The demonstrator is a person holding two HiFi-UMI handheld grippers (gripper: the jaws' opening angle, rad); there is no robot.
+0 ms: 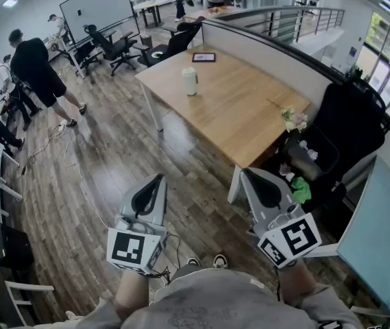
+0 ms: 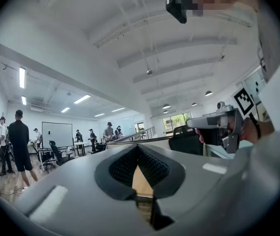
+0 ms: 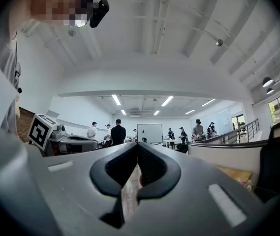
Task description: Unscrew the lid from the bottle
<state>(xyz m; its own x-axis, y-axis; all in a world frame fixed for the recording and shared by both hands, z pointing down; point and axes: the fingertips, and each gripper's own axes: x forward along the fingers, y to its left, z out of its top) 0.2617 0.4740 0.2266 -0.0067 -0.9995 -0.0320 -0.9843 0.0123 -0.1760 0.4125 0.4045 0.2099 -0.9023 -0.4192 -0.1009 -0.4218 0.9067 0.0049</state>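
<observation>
A pale bottle (image 1: 190, 81) with its lid on stands upright on the far part of a wooden table (image 1: 236, 115), well ahead of both grippers. My left gripper (image 1: 155, 181) is held low near my body over the wood floor, jaws shut and empty. My right gripper (image 1: 251, 175) is held beside it near the table's near corner, also shut with nothing in it. In the left gripper view the left gripper's (image 2: 139, 154) black pads meet, and the right gripper (image 2: 218, 126) shows off to the side. In the right gripper view the right gripper (image 3: 138, 163) is closed too.
A dark tablet (image 1: 203, 57) lies at the table's far end and a small bunch of flowers (image 1: 294, 120) at its right edge. A black office chair (image 1: 349, 125) stands right of the table. A person (image 1: 37, 70) stands at left; cables (image 1: 71, 163) trail across the floor.
</observation>
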